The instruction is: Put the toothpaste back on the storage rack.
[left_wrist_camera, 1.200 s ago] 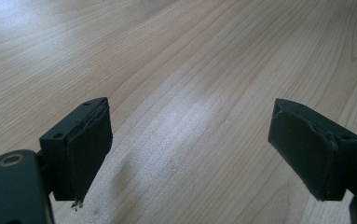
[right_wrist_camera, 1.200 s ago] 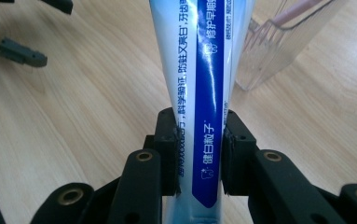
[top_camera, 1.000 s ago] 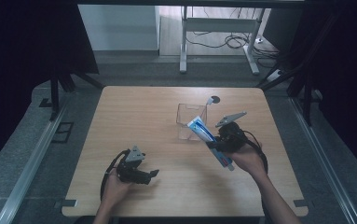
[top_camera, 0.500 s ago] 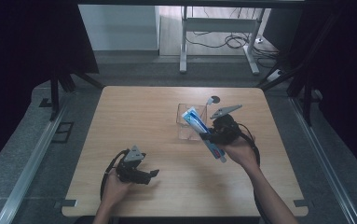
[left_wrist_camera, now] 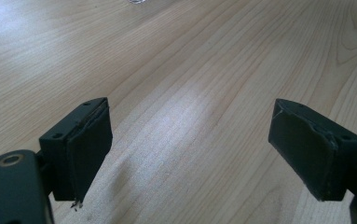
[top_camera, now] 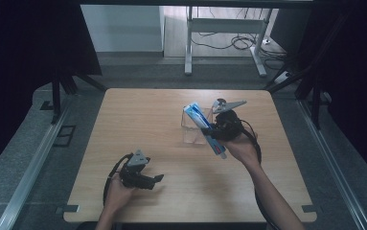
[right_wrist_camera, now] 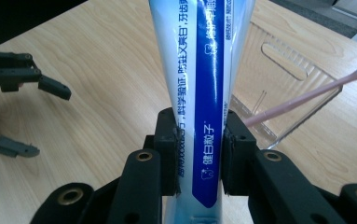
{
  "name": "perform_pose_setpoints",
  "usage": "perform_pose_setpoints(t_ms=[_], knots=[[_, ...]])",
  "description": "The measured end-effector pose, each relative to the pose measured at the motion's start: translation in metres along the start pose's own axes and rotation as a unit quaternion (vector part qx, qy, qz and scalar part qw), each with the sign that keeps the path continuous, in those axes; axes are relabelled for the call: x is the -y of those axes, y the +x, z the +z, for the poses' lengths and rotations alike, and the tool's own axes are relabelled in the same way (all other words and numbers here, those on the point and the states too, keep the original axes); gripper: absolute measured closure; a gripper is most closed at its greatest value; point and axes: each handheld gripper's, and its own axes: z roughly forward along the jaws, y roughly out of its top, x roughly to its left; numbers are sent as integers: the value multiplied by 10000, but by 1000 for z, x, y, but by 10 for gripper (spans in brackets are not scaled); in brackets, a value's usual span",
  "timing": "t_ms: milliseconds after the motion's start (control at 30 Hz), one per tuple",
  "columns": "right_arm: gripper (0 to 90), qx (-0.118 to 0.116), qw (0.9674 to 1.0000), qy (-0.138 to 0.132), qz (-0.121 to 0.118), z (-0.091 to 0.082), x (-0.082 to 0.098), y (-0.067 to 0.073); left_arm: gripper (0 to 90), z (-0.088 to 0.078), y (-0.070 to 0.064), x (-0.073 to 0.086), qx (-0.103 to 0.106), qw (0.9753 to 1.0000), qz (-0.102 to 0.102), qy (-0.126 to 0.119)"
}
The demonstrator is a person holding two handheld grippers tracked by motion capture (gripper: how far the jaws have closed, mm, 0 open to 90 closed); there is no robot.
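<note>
My right gripper is shut on a white and blue toothpaste tube, clamped across the tube near its lower end. In the high view the tube slants up to the left from the right gripper, with its upper end above a clear plastic container. A pink toothbrush leans in the container, just right of the tube. My left gripper rests near the table's front edge, its jaws wide open over bare wood with nothing between them.
The wooden table has bare room on its left half and between the two hands. Behind its far edge stand a metal frame and loose cables on the floor. Dark curtains hang on both sides.
The right hand has carried the tube away from the person and a little left, bringing its upper end over the clear container. The left hand has stayed where it was.
</note>
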Motion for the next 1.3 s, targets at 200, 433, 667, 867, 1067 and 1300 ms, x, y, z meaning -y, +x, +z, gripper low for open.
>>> perform_pose_setpoints(t_ms=[200,433,667,867,1067,1300], knots=[[720,61,9999,-99,-35,3,-9,-2,133,0,2,1,80,9999,-74,-17],[720,112,9996,-255,-10,6,-19,-4,128,-1,3,2,221,9995,-149,-159],[720,155,9990,-411,54,12,-30,-9,127,-2,3,1,253,9993,-135,-251],[720,149,9984,-544,64,18,-37,-13,127,-2,2,1,278,9993,-95,-234],[720,153,9975,-688,77,25,-44,-16,127,-1,1,1,287,9993,-71,-221],[720,193,9968,-775,66,33,-54,-17,128,-1,2,1,273,9993,-63,-231]])
